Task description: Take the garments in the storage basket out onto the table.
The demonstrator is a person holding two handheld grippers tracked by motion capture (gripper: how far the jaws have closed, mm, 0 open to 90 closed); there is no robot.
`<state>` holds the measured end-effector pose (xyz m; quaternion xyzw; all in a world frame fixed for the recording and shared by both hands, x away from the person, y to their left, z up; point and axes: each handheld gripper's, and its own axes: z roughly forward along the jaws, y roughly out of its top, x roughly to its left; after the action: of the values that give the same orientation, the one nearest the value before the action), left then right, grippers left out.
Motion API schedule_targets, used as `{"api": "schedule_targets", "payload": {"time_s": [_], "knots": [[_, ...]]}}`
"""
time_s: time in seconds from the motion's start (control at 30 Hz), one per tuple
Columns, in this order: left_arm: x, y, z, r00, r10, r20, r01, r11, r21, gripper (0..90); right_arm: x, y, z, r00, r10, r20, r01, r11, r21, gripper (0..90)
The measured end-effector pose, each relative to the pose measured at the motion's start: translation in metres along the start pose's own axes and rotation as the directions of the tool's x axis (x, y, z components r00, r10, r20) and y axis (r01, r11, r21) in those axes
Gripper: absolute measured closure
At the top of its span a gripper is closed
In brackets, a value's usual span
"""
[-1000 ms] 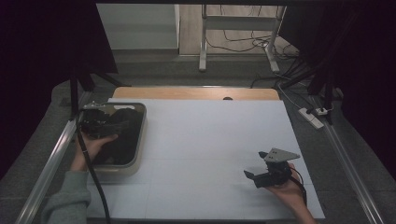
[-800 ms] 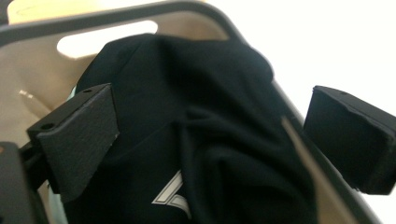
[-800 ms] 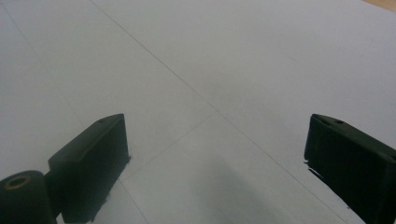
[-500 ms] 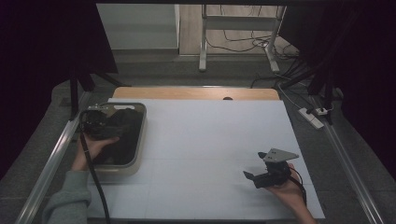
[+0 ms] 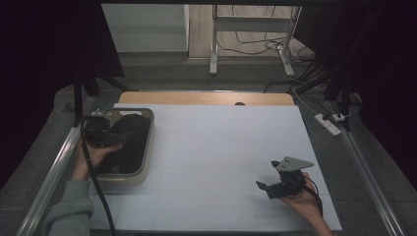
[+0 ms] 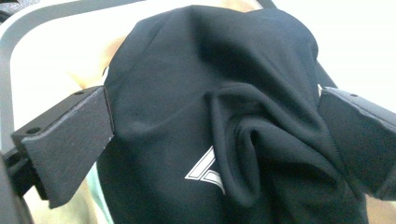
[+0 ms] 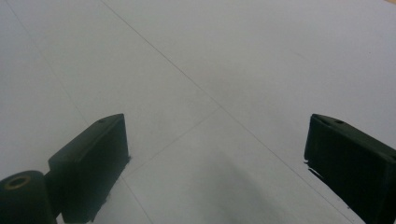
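Standing over the tub (image 5: 145, 147) at the table's left side, the left gripper (image 5: 101, 135) has just spread its jaws wide, and the black garment (image 6: 219, 116) lies bunched between them inside the tub, with neither pad pressing on it. The right gripper (image 5: 268, 187) rests on the white table (image 5: 221, 142), well apart, jaws apart and empty. Judging from this, the garment is in the tub but not gripped; whatever handling follows is still to do.

A garment (image 5: 127, 142) lies in a tub (image 5: 145, 164) at the counter's (image 5: 221, 147) left edge. The left tongs (image 5: 98, 130) sit over that tub; the right tongs (image 5: 268, 187) rest well right of it, nearer the person.
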<state>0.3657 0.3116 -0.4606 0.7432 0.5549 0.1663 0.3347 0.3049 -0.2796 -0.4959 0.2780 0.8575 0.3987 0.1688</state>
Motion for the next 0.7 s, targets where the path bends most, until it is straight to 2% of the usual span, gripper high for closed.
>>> {"api": "schedule_targets", "payload": {"time_s": [0.1, 0.17, 0.27, 0.37, 0.5, 0.7], "knots": [[0.003, -0.002, 0.007, 0.999, -0.023, 0.038, 0.022, 0.9992, 0.035, 0.0, 0.0, 0.0, 0.0, 1.0, 0.003, -0.002, -0.003, 1.0, -0.001, 5.9], [0.003, -0.003, 0.01, 0.9984, -0.02, 0.053, 0.017, 0.9986, 0.049, 0.0, 0.0, 0.0, 0.001, 1.0, 0.002, -0.003, -0.002, 1.0, 0.001, 5.9], [-0.001, -0.003, 0.012, 0.9992, 0.001, 0.04, -0.004, 0.9976, 0.069, 0.0, 0.0, 0.0, 0.001, 1.0, 0.001, -0.002, -0.001, 1.0, 0.002, 5.9], [-0.007, -0.004, 0.019, 0.9986, 0.027, 0.046, -0.032, 0.9945, 0.1, 0.0, 0.001, 0.0, 0.002, 1.0, 0.001, -0.003, -0.001, 1.0, 0.006, 5.9], [-0.014, -0.003, 0.025, 0.9972, 0.069, 0.03, -0.073, 0.9872, 0.142, 0.0, 0.001, 0.0, 0.002, 1.0, -0.002, -0.003, 0.002, 1.0, 0.012, 5.9], [-0.022, -0.004, 0.035, 0.9939, 0.11, 0.01, -0.11, 0.9766, 0.185, 0.0, 0.001, 0.0, 0.002, 1.0, -0.001, -0.005, 0.002, 1.0, 0.019, 5.9]]}}
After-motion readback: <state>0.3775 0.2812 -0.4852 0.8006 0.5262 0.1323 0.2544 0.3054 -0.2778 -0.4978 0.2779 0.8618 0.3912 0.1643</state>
